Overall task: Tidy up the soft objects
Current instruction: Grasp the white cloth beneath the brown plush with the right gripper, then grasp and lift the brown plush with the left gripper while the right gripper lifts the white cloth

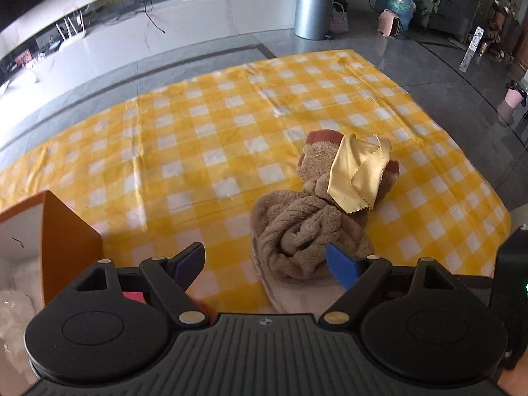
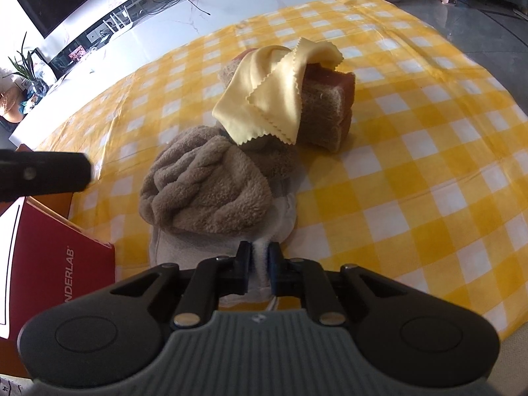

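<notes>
Surface: yellow checked cloth (image 1: 204, 138) is covering the floor; a bin (image 1: 313, 8) is standing far behind.
Left view, pile: brown towel (image 1: 307, 231) is lying just before the left gripper (image 1: 267, 260), on top of a pale cloth (image 1: 287, 292); a yellow cloth (image 1: 358, 175) is draping over the sponges (image 1: 318, 161) behind.
Left view, tool: jaws are standing wide apart, holding nothing, hovering low between the orange box (image 1: 71, 241) and the towel.
Right view, tool: right gripper (image 2: 259, 259) is pinching the near edge of the pale cloth (image 2: 283, 224), jaws nearly closed, pointing forward and low over the cloth.
Right view, box: red box (image 2: 56, 260) is sitting at the left.
Risk: the towel (image 2: 204, 188) is resting on the pinched cloth, so pulling is likely dragging or rolling it, and maybe disturbing the yellow cloth (image 2: 267, 99) on the sponges (image 2: 330, 112).
Risk two: the pinch is taking only a thin edge, so it may be slipping out.
</notes>
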`<state>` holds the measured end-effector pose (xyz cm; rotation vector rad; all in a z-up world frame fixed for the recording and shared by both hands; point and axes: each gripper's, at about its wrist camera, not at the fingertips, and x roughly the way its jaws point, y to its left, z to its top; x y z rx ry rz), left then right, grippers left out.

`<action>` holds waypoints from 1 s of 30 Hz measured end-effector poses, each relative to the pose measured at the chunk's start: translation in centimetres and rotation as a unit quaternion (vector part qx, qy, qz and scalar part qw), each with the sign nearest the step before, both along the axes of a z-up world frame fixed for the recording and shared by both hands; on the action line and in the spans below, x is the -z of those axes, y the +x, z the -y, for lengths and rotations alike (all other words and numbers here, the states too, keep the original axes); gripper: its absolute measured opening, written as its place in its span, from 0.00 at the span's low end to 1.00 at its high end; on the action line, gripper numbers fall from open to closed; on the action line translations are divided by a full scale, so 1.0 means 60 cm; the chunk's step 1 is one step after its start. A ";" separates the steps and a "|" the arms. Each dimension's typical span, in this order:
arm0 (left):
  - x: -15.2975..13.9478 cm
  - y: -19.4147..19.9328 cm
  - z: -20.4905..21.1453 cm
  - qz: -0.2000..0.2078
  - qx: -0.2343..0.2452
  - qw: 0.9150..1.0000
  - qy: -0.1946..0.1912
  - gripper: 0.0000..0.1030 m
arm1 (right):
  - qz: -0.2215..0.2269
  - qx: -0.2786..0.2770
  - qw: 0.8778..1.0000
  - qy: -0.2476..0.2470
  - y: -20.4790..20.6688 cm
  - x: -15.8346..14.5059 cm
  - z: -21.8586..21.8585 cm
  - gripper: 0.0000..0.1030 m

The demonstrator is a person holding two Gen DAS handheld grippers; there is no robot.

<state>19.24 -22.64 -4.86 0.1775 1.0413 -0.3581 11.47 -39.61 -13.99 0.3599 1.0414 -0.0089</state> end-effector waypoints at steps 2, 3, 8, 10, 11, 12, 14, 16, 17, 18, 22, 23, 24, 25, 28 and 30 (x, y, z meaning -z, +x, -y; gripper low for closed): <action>0.017 0.013 0.013 0.001 -0.004 1.000 -0.005 0.95 | 0.001 -0.002 1.000 -0.005 -0.001 0.000 -0.002 0.11; 0.025 0.017 0.022 0.000 0.004 1.000 -0.003 0.95 | 0.002 -0.003 1.000 -0.007 -0.002 -0.001 -0.003 0.12; 0.072 0.040 0.063 -0.031 0.045 0.998 0.029 0.95 | 0.007 -0.003 1.000 0.004 -0.003 -0.001 0.002 0.14; 0.091 0.046 0.074 -0.053 0.063 0.996 0.030 0.95 | 0.007 -0.001 1.000 0.009 -0.002 -0.001 0.005 0.14; 0.099 0.050 0.080 -0.060 0.071 0.995 0.034 0.95 | 0.006 -0.001 1.000 0.010 -0.001 -0.001 0.006 0.14; 0.108 0.054 0.087 -0.063 0.075 0.994 0.043 0.98 | 0.005 -0.001 1.000 0.011 -0.001 0.000 0.006 0.14; 0.122 0.061 0.097 -0.068 0.069 0.994 0.057 1.00 | 0.005 -0.003 1.000 0.009 0.001 0.000 0.004 0.14; 0.130 0.064 0.103 -0.076 0.065 0.994 0.054 1.00 | 0.004 -0.005 1.000 0.009 0.002 0.000 0.004 0.14; 0.131 0.064 0.104 -0.076 0.062 0.994 0.053 1.00 | 0.003 -0.005 1.000 0.010 0.002 0.000 0.005 0.14; 0.131 0.062 0.105 -0.075 0.062 0.994 0.049 0.99 | 0.003 -0.005 1.000 0.011 0.002 0.000 0.005 0.14; 0.119 0.054 0.100 -0.066 0.062 0.995 0.051 0.86 | 0.002 -0.004 1.000 0.017 0.003 0.003 0.008 0.14; 0.114 0.051 0.098 -0.063 0.064 0.995 0.051 0.81 | 0.002 -0.005 1.000 0.019 0.003 0.003 0.008 0.14; 0.109 0.049 0.095 -0.062 0.064 0.995 0.049 0.77 | 0.003 -0.006 1.000 0.021 0.003 0.003 0.008 0.14; 0.103 0.049 0.091 -0.062 0.061 0.995 0.046 0.75 | 0.003 -0.007 1.000 0.023 0.002 0.002 0.008 0.14; 0.078 0.047 0.080 -0.055 0.062 0.996 0.040 0.70 | 0.003 -0.006 1.000 0.027 0.003 0.004 0.010 0.14; 0.058 0.042 0.074 -0.041 0.067 0.996 0.045 0.67 | 0.001 -0.004 1.000 0.028 0.003 0.004 0.010 0.14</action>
